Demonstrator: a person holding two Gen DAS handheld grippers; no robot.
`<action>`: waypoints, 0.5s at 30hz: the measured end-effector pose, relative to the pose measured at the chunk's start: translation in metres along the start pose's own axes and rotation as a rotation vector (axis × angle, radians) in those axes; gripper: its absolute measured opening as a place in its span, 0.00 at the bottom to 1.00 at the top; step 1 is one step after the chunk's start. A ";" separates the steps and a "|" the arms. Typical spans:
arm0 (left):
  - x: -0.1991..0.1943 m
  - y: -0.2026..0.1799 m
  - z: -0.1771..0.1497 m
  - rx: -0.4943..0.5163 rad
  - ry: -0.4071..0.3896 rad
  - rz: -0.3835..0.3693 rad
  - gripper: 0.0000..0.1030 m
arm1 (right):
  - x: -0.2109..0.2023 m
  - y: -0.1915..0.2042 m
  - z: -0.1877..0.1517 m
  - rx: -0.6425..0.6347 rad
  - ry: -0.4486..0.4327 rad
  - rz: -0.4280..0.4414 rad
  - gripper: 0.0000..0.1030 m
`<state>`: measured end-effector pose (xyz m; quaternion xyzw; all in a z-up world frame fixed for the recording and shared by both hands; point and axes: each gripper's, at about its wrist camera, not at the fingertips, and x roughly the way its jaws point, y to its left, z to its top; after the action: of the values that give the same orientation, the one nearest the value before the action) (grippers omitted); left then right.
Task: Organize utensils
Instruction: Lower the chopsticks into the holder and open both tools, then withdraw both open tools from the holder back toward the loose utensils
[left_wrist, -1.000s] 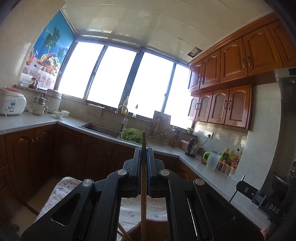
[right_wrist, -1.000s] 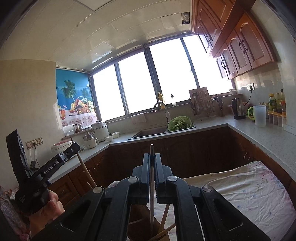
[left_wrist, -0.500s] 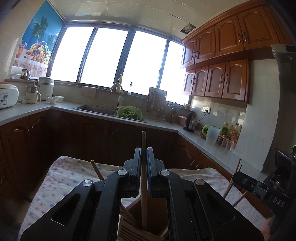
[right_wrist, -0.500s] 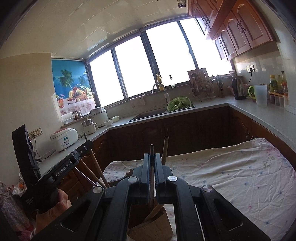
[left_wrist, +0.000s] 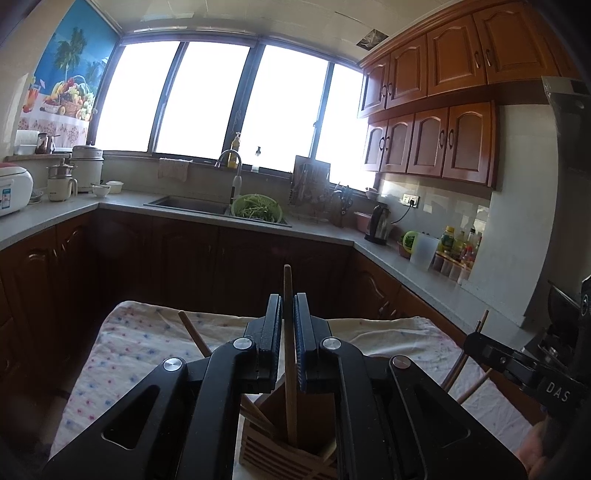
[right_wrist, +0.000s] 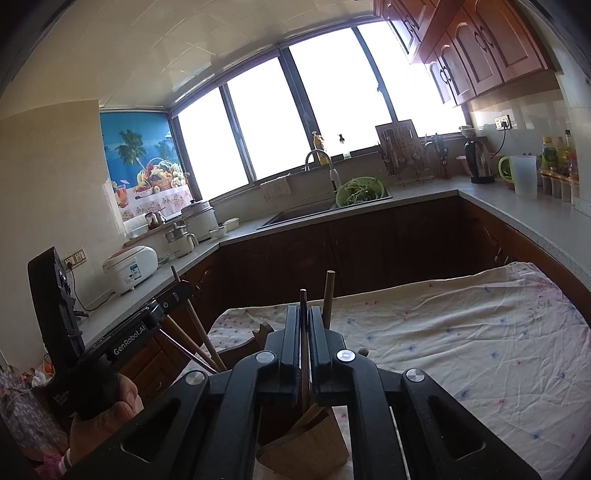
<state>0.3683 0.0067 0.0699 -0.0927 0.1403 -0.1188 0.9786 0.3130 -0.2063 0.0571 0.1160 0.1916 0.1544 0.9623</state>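
We see each chopstick (left_wrist: 289, 354) standing with its lower end in the wooden holder (left_wrist: 284, 448) on the desk, left tongs (left_wrist: 287, 343) and right tongs (right_wrist: 303, 341) clamped on one apiece; a skewed release could tip the holder.

cloth-covered table (right_wrist: 461, 332), wooden utensil holder (right_wrist: 310, 439) on it

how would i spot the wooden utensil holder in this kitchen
Find the table under the flowery cloth in the middle of the kitchen. At its near edge stands the wooden utensil holder, a slatted box with chopsticks sticking out at angles. It is the only thing standing on that cloth.
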 end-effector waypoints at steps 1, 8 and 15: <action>0.000 -0.001 0.001 0.001 0.002 0.002 0.11 | 0.000 0.000 0.000 0.006 -0.001 0.002 0.07; -0.011 -0.002 0.009 -0.004 -0.023 0.007 0.36 | -0.012 -0.003 0.008 0.036 -0.029 0.006 0.17; -0.041 -0.002 0.016 -0.027 -0.070 0.038 0.73 | -0.044 -0.008 0.019 0.086 -0.113 0.041 0.50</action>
<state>0.3344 0.0178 0.0958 -0.1075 0.1093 -0.0948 0.9836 0.2838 -0.2319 0.0868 0.1695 0.1410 0.1588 0.9624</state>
